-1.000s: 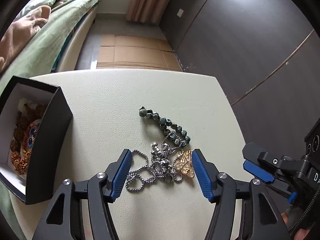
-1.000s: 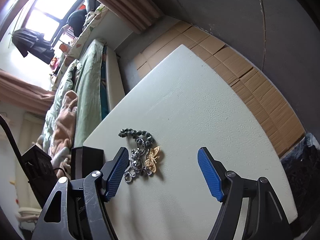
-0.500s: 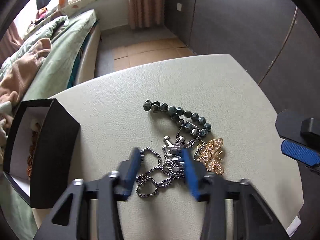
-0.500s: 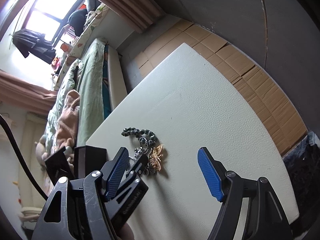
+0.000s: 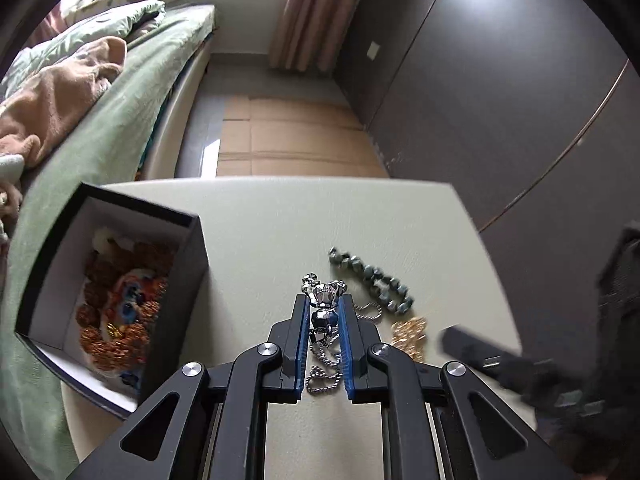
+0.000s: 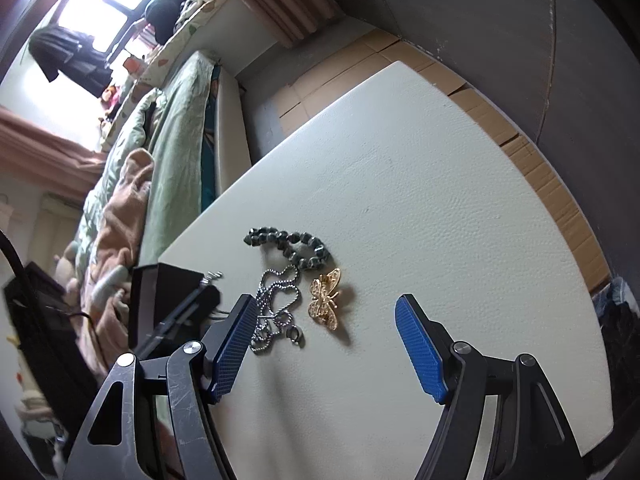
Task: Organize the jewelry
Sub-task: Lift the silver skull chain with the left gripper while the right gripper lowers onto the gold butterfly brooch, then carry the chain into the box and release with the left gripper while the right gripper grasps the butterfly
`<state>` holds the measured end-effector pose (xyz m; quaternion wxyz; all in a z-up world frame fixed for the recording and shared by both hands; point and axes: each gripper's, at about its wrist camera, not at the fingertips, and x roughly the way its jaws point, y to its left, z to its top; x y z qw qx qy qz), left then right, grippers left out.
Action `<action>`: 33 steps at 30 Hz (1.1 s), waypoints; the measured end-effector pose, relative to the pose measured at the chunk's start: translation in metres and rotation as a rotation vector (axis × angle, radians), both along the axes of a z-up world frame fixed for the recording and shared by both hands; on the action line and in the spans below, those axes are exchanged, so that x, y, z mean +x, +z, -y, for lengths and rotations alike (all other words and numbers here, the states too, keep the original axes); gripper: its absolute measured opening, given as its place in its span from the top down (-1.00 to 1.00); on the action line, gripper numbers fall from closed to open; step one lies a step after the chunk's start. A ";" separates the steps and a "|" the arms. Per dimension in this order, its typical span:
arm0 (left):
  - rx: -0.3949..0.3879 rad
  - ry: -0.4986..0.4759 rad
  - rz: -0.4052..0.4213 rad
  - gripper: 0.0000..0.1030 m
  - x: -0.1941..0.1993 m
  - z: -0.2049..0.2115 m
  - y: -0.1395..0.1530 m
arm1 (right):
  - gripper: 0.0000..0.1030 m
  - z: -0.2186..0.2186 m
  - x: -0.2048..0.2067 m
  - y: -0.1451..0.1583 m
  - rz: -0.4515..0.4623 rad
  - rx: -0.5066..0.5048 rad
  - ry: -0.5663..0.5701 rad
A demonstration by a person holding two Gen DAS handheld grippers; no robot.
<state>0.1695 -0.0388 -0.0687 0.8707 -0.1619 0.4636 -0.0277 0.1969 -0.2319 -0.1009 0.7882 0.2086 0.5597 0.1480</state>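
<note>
My left gripper [image 5: 325, 306] holds a silver figure pendant [image 5: 325, 292] between its blue pads, and its jaws are still closing. The ball chain [image 5: 322, 376] hangs from the pendant and trails onto the table [image 5: 280, 220]. A dark green bead bracelet [image 5: 370, 276] and a gold butterfly brooch [image 5: 408, 336] lie just to the right. In the right wrist view, my right gripper [image 6: 324, 304] stands open above the brooch [image 6: 326, 300], with the chain [image 6: 276, 304] by its left finger and the bracelet [image 6: 288, 244] beyond.
A black box [image 5: 188, 280] with a white lining sits at the table's left edge and holds several orange and gold pieces. A bed [image 5: 100, 120] with green covers runs along the left. Cardboard covers the floor [image 5: 288, 140] beyond the table.
The left jaws went from wide open around the jewelry heap to closed on the silver pendant, which has risen off the table. The chain has stretched out. The right gripper shifted slightly.
</note>
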 end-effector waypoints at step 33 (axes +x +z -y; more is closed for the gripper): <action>-0.158 0.063 0.458 0.72 -0.070 -0.065 0.205 | 0.72 -0.045 -0.006 0.009 0.088 -0.098 0.110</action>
